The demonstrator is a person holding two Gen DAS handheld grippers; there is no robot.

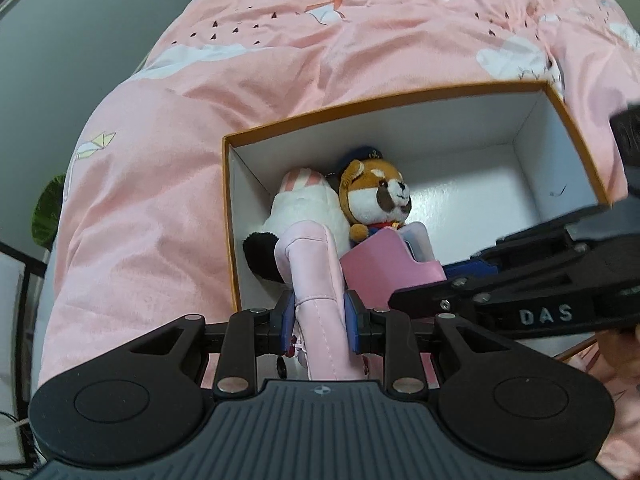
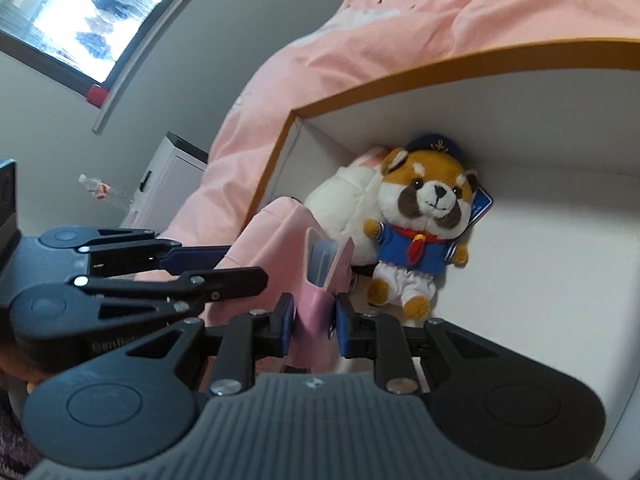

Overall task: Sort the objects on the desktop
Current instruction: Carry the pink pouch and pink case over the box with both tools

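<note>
Pink bedding (image 1: 168, 184) surrounds box (image 1: 576, 148); left claw (image 1: 320, 316) grips pink padded pouch (image 1: 316, 264), right claw (image 2: 314, 318) pink case (image 2: 316, 304).

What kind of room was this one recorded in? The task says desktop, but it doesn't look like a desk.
Most likely a bedroom: the orange-rimmed box sits on a pink quilt printed with paper cranes, apparently on a bed. A window and a white cabinet stand by the wall.
</note>
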